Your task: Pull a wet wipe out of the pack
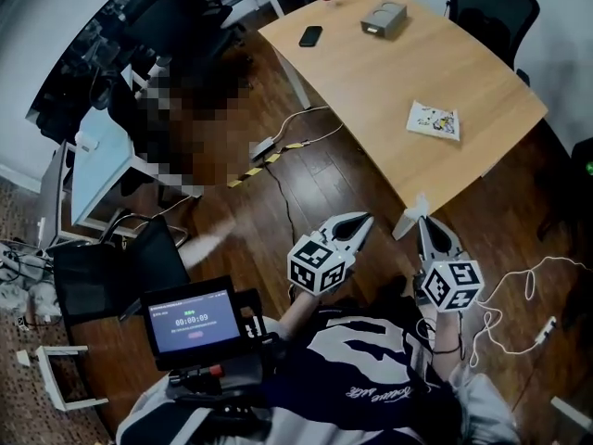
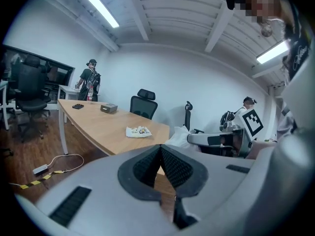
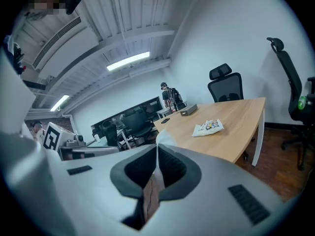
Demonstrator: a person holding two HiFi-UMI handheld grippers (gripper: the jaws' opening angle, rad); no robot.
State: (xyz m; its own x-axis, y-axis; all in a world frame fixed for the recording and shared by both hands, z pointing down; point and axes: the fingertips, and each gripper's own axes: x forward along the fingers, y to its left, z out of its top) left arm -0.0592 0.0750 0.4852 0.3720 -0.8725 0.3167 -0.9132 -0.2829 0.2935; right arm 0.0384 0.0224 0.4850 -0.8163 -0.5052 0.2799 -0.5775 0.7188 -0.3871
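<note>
While the wet wipe pack point(image 1: 434, 120) lies on the wooden table point(image 1: 371, 82) toward the upper right, the right gripper point(image 1: 428, 222) at lower right pinches a white wet wipe point(image 1: 410, 219) between its jaws; the left gripper point(image 1: 359, 222), lower centre, has jaws together, empty

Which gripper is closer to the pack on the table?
Right. The right gripper, holding a wet wipe, is straight in front of the pack; the left gripper is farther left.
</note>
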